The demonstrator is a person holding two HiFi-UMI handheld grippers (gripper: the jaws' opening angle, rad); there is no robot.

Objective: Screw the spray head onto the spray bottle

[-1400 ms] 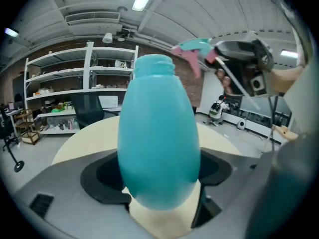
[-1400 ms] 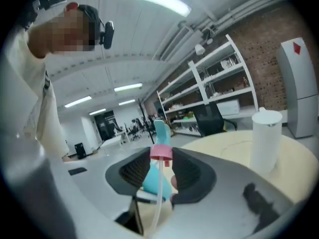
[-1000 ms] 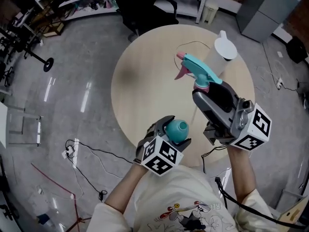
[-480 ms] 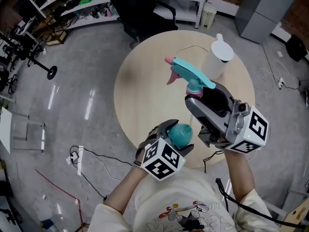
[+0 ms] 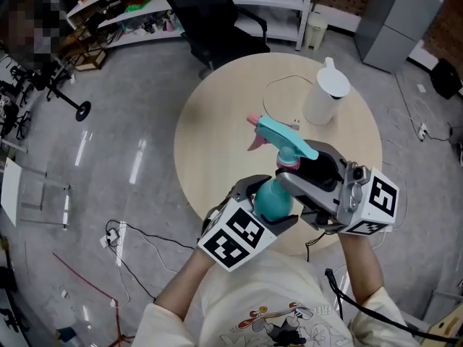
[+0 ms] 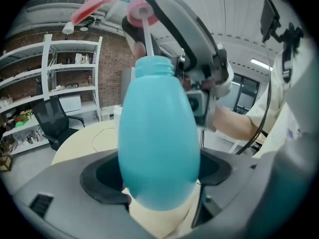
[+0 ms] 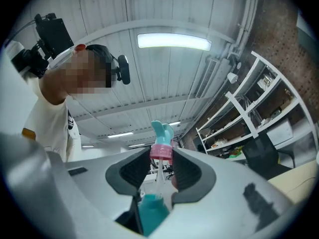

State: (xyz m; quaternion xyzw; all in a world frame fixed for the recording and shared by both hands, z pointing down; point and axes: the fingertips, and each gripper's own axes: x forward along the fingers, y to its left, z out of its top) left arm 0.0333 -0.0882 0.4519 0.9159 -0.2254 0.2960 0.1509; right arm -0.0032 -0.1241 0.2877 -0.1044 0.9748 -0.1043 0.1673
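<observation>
My left gripper (image 5: 260, 201) is shut on the teal egg-shaped spray bottle (image 5: 273, 198), held upright with its threaded neck (image 6: 154, 66) on top. My right gripper (image 5: 298, 170) is shut on the spray head (image 5: 282, 139) by its pink collar (image 7: 161, 152); the head is teal with a pink trigger (image 5: 255, 143). The head hangs just above the bottle. Its white dip tube (image 6: 147, 39) runs down into the bottle's neck. The collar stands a little above the neck, with tube showing between them. In the right gripper view the bottle's top (image 7: 152, 210) sits below the collar.
A round beige table (image 5: 217, 136) lies below my hands, with a white lidded jug (image 5: 325, 92) at its far right and a thin wire loop (image 5: 278, 85) beside it. A black office chair (image 5: 217, 20) stands behind the table; shelving lines the back wall.
The right gripper has brought the spray head toward me and down over the bottle. The left gripper has raised the bottle under it, and the dip tube now enters the neck.
</observation>
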